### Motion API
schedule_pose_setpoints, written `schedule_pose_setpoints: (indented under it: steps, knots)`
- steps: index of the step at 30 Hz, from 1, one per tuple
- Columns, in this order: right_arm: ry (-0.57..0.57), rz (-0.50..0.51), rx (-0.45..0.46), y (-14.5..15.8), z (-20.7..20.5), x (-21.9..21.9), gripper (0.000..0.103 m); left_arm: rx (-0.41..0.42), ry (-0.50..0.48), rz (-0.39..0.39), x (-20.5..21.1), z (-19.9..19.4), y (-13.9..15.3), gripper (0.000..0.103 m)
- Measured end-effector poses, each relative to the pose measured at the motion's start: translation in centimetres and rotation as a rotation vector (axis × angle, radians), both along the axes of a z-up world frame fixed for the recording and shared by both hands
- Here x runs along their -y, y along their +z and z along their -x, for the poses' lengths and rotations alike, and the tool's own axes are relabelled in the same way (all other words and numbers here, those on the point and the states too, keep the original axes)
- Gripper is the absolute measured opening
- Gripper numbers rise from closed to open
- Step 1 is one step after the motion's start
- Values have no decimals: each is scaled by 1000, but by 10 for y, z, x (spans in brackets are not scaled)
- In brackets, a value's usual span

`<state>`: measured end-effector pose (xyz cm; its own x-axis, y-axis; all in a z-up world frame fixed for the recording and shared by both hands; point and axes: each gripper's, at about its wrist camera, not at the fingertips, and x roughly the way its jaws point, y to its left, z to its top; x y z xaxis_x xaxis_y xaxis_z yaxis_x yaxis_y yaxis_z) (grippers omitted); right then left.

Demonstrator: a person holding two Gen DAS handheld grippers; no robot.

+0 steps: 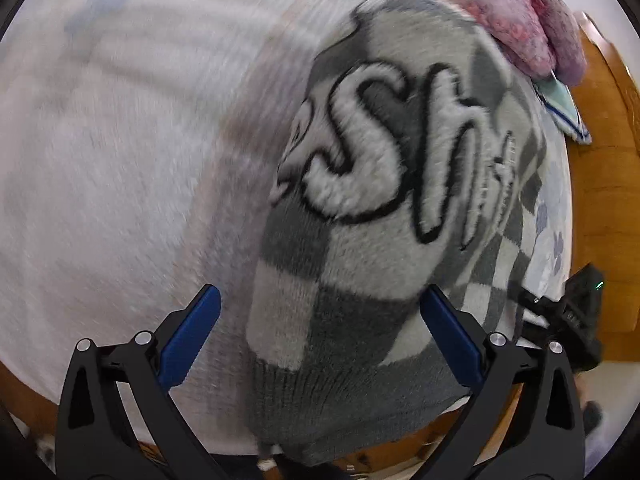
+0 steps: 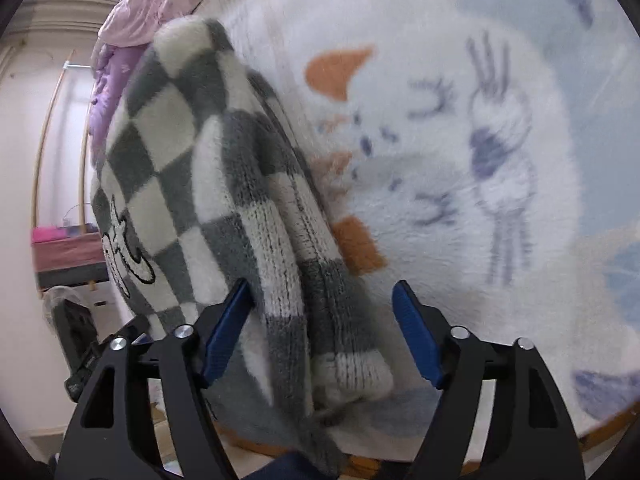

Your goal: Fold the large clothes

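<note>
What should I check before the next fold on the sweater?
1. Left gripper open: ok.
2. Right gripper open: ok.
3. Sweater between the left fingers: ok, hem end.
4. Sweater between the right fingers: ok, folded layers.
5. Sweater fully on the blanket: not ok, hem hangs over the edge.
6. Pink bedding apart from the sweater: cannot tell, edges meet.

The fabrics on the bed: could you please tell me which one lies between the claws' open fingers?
The grey-and-white checkered sweater with fluffy lettering. The pink quilt is bunched beyond it, and the white printed blanket lies flat beneath.
</note>
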<state>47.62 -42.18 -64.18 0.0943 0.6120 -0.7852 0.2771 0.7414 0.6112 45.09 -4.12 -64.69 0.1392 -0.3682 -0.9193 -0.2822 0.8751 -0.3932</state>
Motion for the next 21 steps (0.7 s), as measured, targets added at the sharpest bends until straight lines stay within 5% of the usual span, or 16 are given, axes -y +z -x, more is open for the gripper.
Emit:
schedule_pose_setpoints:
  steps: [6,13,16,21]
  knots:
    - [5,-225,-40,-39,-6,6,94,-52,25,83,-3,-3,-22,99]
    - [101,-387,-66,-48,-19,-18,93,-50,29,147,-14,-5,-32,99]
    - [213,-247,-46,-44,-29,-55,97,-48,42,156,-18,-3,-36,99]
    - [153,-254,-46,-46,-30,-52,92,-55,72,189,-9,0,-47,99]
